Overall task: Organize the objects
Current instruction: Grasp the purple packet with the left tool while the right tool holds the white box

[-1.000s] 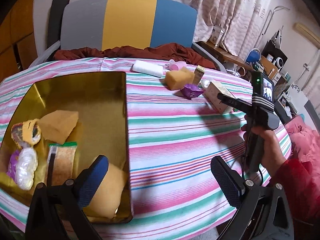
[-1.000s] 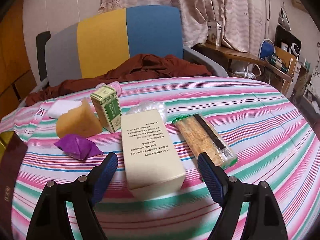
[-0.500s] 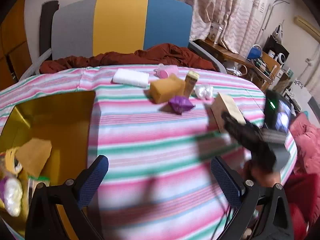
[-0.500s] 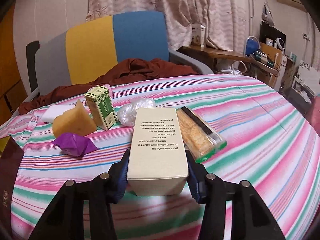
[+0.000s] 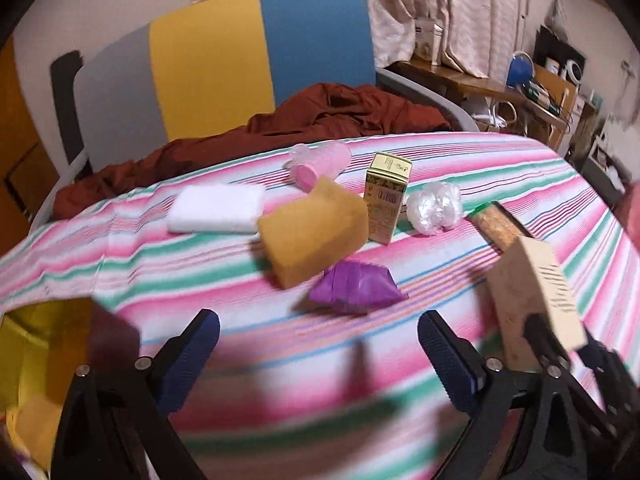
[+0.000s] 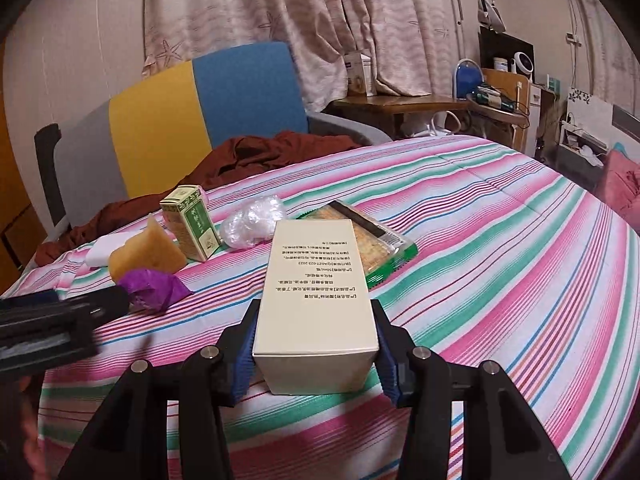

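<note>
My right gripper [image 6: 314, 360] is shut on a cream box [image 6: 316, 292] with printed text, its pads pressing on the box's two long sides. In the left wrist view the same box [image 5: 532, 292] shows tilted at the right. My left gripper [image 5: 318, 336] stands open with nothing between its fingers, just short of a purple packet [image 5: 356, 288]. Behind the packet lie a yellow sponge [image 5: 312, 232], a small green-gold box [image 5: 386, 200], a clear plastic wad [image 5: 434, 208], a white block [image 5: 218, 208] and a pink bottle [image 5: 320, 164]. A cracker packet [image 6: 360, 240] lies beside the cream box.
A gold tray [image 5: 40, 332] with items in it shows at the lower left. The striped cloth [image 6: 500, 260] covers the table. Behind the table stand a grey, yellow and blue chair [image 5: 224, 60] with a brown cloth [image 5: 340, 112] on it, and cluttered shelves at the right.
My right gripper has shut on the cream box and tilted it. My left gripper has swung right, from over the gold tray to the purple packet and sponge.
</note>
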